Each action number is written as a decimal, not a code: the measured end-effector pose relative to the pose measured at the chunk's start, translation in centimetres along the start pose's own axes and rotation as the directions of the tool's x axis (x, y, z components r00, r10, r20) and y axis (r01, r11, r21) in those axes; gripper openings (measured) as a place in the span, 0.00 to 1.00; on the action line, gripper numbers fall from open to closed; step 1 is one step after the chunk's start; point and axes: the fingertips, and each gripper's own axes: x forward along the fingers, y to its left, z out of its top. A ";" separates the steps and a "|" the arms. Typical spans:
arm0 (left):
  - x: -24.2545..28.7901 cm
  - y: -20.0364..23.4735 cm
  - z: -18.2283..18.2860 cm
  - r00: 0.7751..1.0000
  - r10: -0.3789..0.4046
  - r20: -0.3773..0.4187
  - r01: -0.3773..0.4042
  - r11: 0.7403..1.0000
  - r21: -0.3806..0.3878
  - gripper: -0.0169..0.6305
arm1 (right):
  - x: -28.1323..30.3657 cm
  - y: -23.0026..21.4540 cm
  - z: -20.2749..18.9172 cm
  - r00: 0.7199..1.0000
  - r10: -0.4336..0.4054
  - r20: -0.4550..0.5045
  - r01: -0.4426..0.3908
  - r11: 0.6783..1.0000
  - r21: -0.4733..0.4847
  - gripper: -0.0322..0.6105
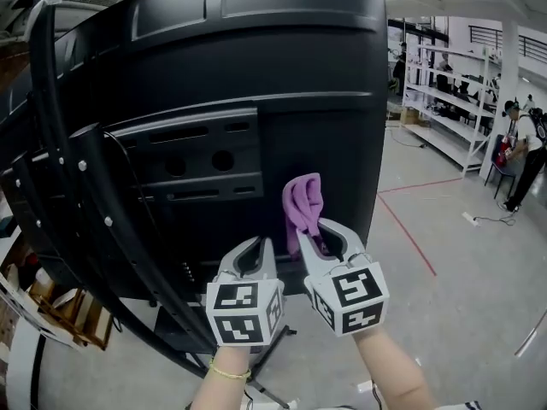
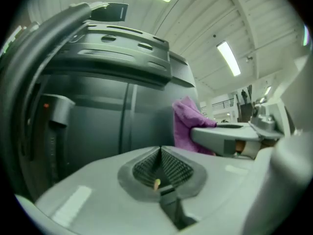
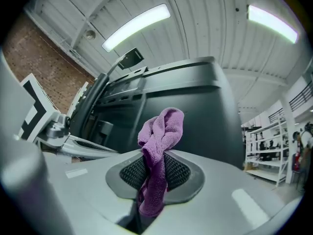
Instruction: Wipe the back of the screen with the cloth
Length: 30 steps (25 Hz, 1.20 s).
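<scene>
The right claw [image 1: 320, 233] pinches the cloth [image 1: 303, 203], whose bunched end points straight at the screen [image 1: 256, 75]; beside the cloth, the left claw [image 1: 254, 250] is pressed together, empty

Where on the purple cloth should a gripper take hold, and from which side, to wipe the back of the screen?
Probably best to grip the cloth at its narrow lower tail, coming from the side away from the screen. The right gripper pinches it so, leaving the bunched top free to press on the panel.
</scene>
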 end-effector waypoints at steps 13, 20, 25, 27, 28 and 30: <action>6.5 -8.6 7.3 0.989 -0.118 0.085 0.112 0.991 0.069 0.04 | -2.2 -18.3 7.5 0.940 -0.339 0.041 0.341 0.938 -0.056 0.15; 4.6 -4.3 5.8 0.997 -0.038 0.063 0.033 0.997 0.076 0.04 | 1.6 -10.1 11.1 0.982 -0.159 0.105 0.169 0.980 -0.102 0.15; 1.9 0.6 4.3 0.997 0.054 0.053 -0.057 0.997 0.056 0.04 | 4.5 -3.7 11.7 0.993 -0.031 0.113 0.046 0.990 -0.133 0.15; 0.8 2.6 3.8 0.995 0.090 0.051 -0.092 0.995 0.039 0.04 | 5.4 -1.1 11.7 0.994 0.022 0.111 -0.006 0.990 -0.144 0.15; 0.3 3.5 3.7 0.993 0.106 0.050 -0.108 0.994 0.031 0.04 | 5.8 -0.1 11.7 0.993 0.043 0.111 -0.027 0.989 -0.147 0.15; -0.5 5.0 3.4 0.990 0.130 0.047 -0.131 0.991 0.017 0.04 | 6.2 1.0 11.6 0.991 0.063 0.114 -0.047 0.990 -0.135 0.15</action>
